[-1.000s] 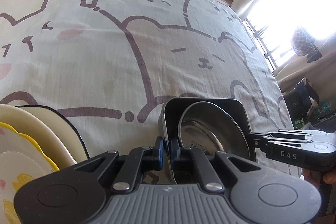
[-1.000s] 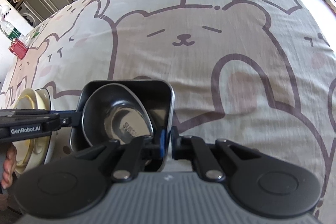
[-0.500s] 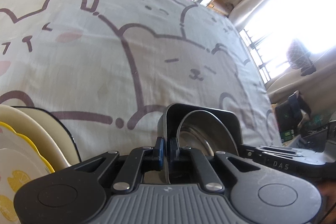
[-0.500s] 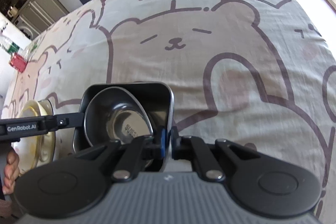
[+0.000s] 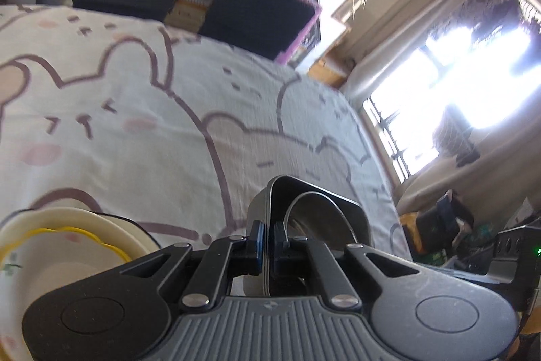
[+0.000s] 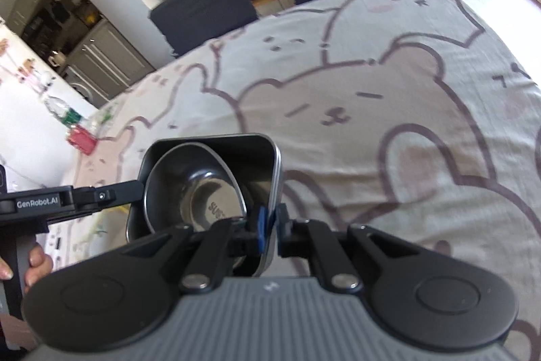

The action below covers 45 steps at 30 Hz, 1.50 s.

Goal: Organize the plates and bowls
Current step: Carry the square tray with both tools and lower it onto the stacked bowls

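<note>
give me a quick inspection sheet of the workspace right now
surface: table under a bear-print cloth
job's things: square dark tray with a round steel bowl inside it; stack of cream plates to its left, the top one edged in yellow
clutter: bottle and a red item at the far table edge
grippers: left hand-held gripper shut on the tray's left rim; right hand-held gripper shut on its right rim
cables: nothing seen
surroundings: dark chairs behind the table, bright window, kitchen cabinets
</note>
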{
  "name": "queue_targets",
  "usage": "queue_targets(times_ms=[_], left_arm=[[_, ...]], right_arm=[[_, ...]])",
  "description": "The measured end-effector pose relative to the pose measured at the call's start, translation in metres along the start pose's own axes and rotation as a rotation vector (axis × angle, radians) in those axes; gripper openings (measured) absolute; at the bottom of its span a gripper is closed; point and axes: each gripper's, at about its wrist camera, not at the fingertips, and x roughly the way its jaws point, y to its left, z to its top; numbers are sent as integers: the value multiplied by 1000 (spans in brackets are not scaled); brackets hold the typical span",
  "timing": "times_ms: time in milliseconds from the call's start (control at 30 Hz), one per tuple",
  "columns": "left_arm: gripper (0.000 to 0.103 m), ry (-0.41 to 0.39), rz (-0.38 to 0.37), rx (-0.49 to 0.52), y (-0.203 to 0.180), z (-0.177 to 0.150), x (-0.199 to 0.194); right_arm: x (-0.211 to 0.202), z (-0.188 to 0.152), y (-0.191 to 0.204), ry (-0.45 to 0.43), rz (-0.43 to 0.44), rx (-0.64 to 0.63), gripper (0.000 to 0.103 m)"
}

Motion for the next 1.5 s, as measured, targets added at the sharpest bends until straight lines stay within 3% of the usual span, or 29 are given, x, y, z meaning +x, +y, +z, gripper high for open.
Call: queue_targets(times_ms=[333, 667, 1000, 1500], left_arm=[[6, -85, 29, -39, 40, -7, -58], [6, -141, 67, -110, 93, -18, -106], [5, -98, 117, -147, 134, -32, -115], [6, -27, 134, -150, 152, -38, -106]], right_arm=[[2, -6, 57, -18, 70, -51, 9], [33, -16, 118, 29, 125, -117, 9], [70, -29, 160, 111, 117, -174, 10], [94, -35, 173, 187, 79, -207, 10]])
